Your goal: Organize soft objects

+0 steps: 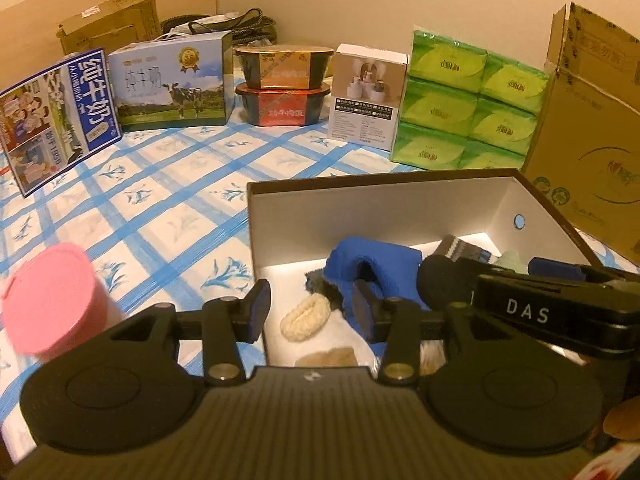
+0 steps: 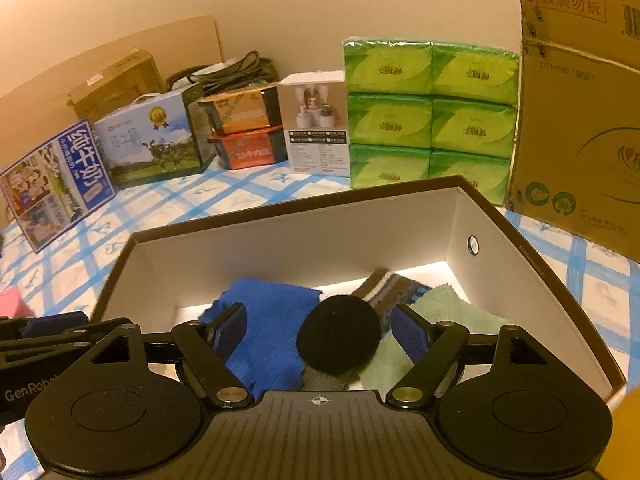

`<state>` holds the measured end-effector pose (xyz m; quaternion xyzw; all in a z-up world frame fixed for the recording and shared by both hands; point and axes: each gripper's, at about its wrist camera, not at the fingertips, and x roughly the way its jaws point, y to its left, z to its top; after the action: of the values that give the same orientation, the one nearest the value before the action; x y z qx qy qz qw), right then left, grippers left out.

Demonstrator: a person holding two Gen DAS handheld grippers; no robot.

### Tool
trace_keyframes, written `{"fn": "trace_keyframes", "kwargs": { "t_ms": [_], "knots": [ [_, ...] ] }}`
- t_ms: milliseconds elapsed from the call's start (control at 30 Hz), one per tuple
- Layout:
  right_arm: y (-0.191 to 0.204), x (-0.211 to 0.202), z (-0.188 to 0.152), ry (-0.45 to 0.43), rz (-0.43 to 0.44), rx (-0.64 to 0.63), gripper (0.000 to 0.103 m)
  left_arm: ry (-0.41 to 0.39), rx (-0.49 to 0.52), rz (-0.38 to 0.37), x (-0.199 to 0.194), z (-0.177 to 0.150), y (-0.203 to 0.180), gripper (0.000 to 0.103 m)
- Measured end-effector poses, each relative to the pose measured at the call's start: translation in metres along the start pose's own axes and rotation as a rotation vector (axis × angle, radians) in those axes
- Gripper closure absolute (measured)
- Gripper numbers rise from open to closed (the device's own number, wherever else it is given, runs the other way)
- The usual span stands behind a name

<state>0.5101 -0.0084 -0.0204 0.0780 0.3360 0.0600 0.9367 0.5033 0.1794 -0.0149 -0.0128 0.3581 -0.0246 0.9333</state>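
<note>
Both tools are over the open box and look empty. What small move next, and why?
Probably draw the left tool back out and left toward the pink container, the only loose item visible outside the box. Both tools stand open, nothing pinched; the blue cloth, cream scrunchie and black puff already lie inside.
</note>
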Motion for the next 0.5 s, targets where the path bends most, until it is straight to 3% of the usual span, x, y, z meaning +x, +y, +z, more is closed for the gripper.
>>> {"fn": "trace_keyframes", "kwargs": {
  "t_ms": [500],
  "knots": [
    [0.018, -0.112, -0.024, -0.091, 0.152, -0.118, 0.024, -0.072, -0.071, 0.108, -0.117, -0.036, 0.017, 0.06]
  ]
}}
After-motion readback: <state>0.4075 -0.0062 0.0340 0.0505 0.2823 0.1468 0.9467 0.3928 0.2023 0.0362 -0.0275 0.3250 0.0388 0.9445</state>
